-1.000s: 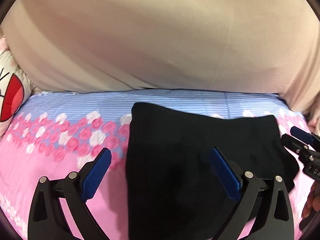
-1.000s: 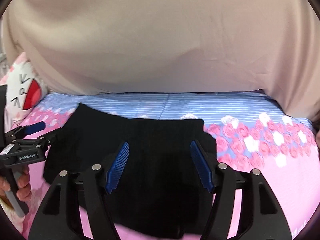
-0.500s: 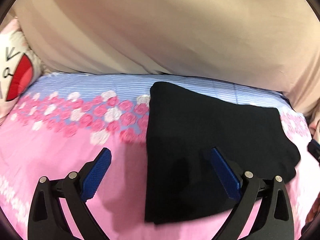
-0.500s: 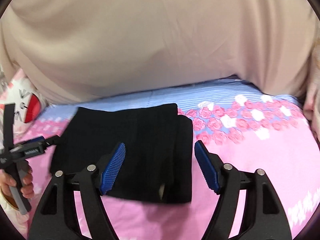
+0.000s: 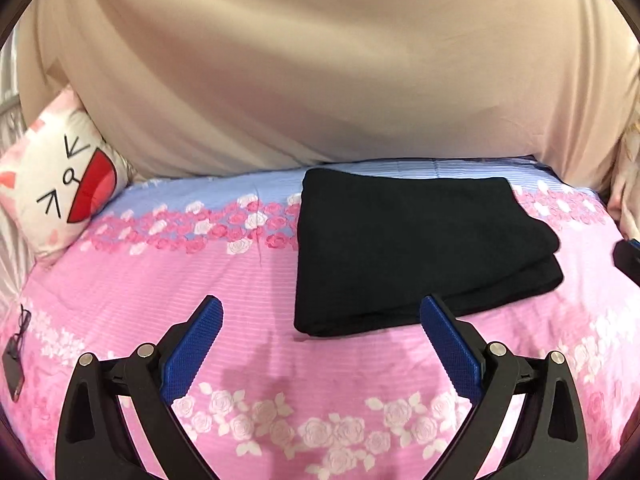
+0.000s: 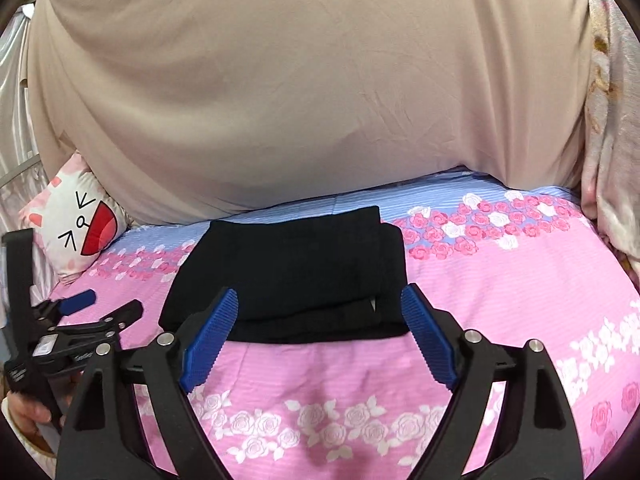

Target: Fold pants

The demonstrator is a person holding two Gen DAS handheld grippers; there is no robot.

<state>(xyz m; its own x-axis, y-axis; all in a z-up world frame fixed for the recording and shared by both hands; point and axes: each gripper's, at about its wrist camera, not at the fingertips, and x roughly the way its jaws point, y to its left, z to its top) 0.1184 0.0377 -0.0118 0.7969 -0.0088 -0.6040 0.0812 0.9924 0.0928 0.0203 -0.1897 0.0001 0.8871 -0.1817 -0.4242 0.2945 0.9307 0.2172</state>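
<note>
Two views, one item of work.

Left wrist view: your left gripper [image 5: 320, 344] has its jaws spread wide with nothing between them. The pants [image 5: 416, 252] lie folded into a flat black stack on the bedspread [image 5: 160, 288], ahead of the jaws and off to their right; the stack's near edge sits just beyond the right pad. Its long axis runs across the picture. A cartoon pillow [image 5: 60, 184] leans at the far left, a beige sheet [image 5: 320, 60] hangs behind the bed, and a small dark tag [image 5: 14, 368] lies at the left edge.

Right wrist view: your right gripper [image 6: 320, 336] is opening its jaws, with nothing between them. The pants [image 6: 288, 272] lie straight ahead, their near edge just past the pads, so this hand looks the better placed of the two. Your left gripper [image 6: 100, 308] and the hand [image 6: 28, 410] holding it show at lower left, beside the stack. The fold looks finished.
</note>
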